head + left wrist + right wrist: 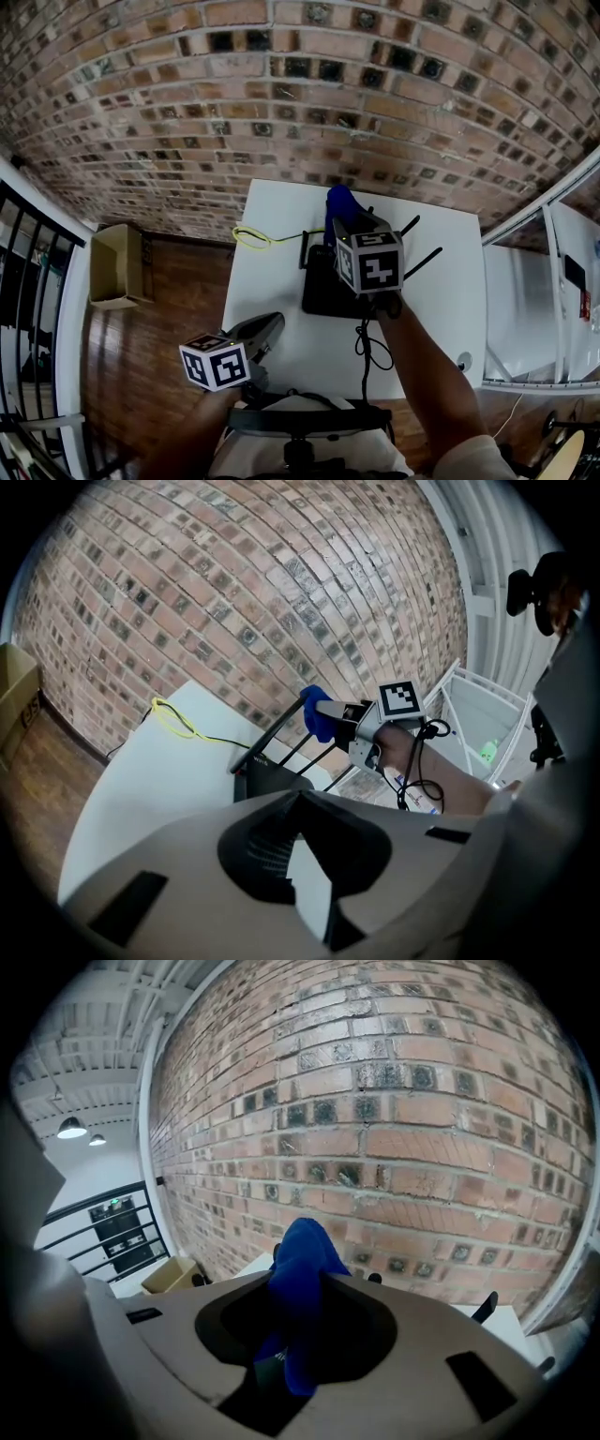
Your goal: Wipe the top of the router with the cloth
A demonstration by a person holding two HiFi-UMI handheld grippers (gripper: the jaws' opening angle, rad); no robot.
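Right gripper (337, 223): pinched blue cloth (298, 1269) above router (326, 292), toward far edge of bench (272, 211); likely best lowered flat and swept across whole top, clear of antennas (422, 262); left gripper (268, 328): pressed together, empty, near-left corner.

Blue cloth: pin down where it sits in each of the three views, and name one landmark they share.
Head view: the blue cloth is at centre, at the tip of the right gripper, just above the black router in the picture.
Left gripper view: near centre, at the right gripper's tip.
Right gripper view: low centre, clamped between the jaws.
Shared landmark: the brick wall backs every view.
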